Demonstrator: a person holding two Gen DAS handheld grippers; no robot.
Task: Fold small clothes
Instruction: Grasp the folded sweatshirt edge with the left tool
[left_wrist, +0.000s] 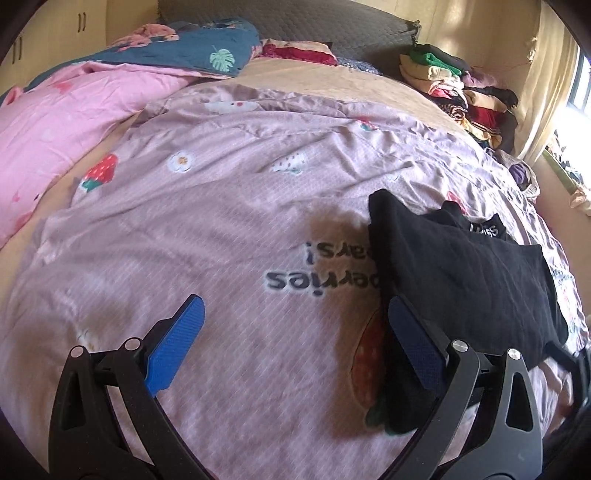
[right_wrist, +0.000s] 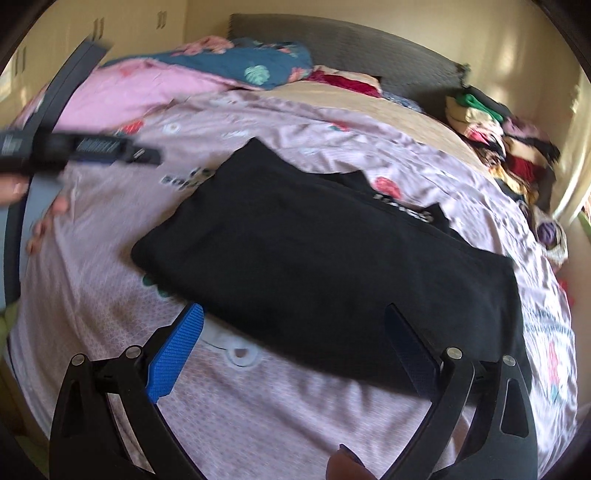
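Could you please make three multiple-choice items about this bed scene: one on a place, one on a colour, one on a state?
1. Where does the black garment lie?
A. on the pink printed cover
B. on the floor
C. on the clothes pile

2. What colour are the pads of the tools?
A. red
B. blue
C. green

3. In what state is the right tool?
A. shut on the garment
B. shut on nothing
C. open, holding nothing

Answers:
1. A, it rests flat on the pink printed cover, apart from the clothes pile by the wall.
2. B, the pads on both tools are blue.
3. C, its fingers stand wide apart over the garment's near edge; the left tool is open too.
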